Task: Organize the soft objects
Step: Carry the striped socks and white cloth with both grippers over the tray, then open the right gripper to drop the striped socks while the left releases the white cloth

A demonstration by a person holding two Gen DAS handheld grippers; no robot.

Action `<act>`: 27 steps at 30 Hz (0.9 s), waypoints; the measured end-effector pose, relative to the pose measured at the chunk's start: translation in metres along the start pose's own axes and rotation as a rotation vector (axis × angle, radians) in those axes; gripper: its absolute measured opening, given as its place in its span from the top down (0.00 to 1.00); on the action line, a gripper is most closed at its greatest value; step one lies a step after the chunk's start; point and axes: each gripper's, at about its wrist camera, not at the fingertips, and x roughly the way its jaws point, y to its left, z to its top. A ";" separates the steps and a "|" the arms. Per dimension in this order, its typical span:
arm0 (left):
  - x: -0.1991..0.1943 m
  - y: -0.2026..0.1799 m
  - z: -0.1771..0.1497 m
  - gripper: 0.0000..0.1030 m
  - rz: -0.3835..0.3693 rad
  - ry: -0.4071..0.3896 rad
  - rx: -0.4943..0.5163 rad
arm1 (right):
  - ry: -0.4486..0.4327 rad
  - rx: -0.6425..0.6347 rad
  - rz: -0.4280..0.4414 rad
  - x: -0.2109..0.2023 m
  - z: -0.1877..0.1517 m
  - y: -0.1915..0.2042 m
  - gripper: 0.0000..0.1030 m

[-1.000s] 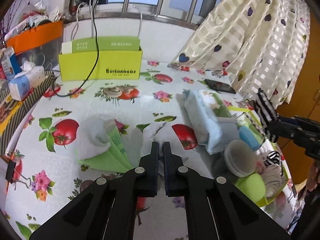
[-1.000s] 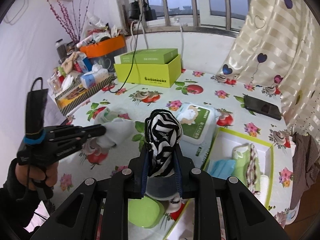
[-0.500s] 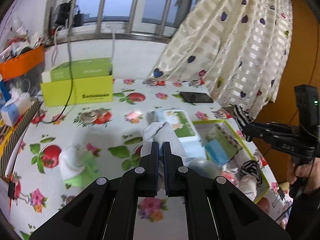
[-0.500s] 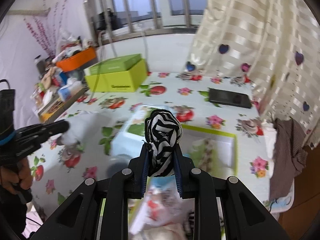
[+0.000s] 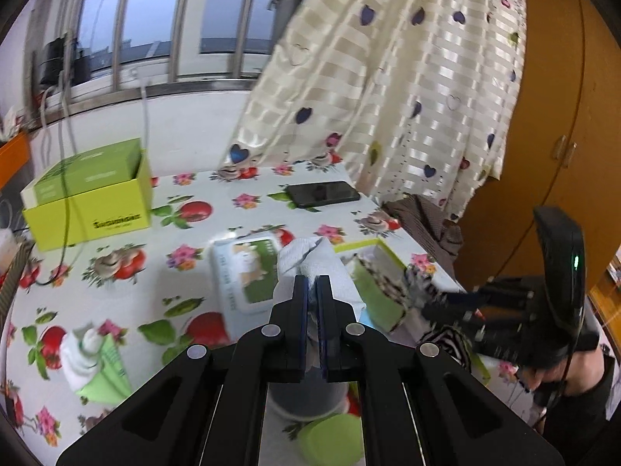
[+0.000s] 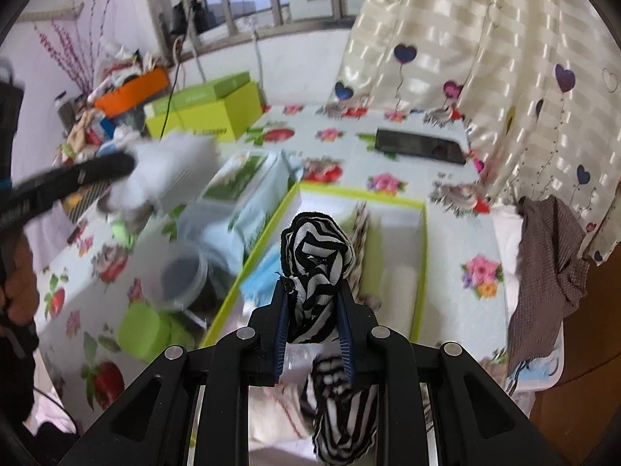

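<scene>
My left gripper (image 5: pixel 312 285) is shut on a white rolled sock (image 5: pixel 310 262) and holds it in the air above the wet-wipes pack (image 5: pixel 248 268); it also shows in the right wrist view (image 6: pixel 167 171). My right gripper (image 6: pixel 312 295) is shut on a black-and-white striped sock (image 6: pixel 316 260) and holds it above the green-rimmed white tray (image 6: pixel 361 202). Another striped sock (image 6: pixel 343 404) lies below it. The tray holds a green packet and a blue item (image 6: pixel 260 272).
A yellow-green box (image 5: pixel 89 198) stands at the back left, a black phone (image 5: pixel 324 193) at the back. Another white sock on green packaging (image 5: pixel 91 361) lies front left. A clear tub (image 6: pixel 174 275) and green lid (image 6: pixel 141 330) sit left of the tray. A curtain hangs at right.
Both grippers have swung to the right with their socks. The white sock now hangs over the wipes pack, and the striped sock is over the tray.
</scene>
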 end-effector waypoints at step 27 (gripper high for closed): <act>0.095 -0.060 0.002 0.96 -0.081 0.185 0.066 | -0.017 0.044 0.055 -0.004 -0.033 -0.016 0.49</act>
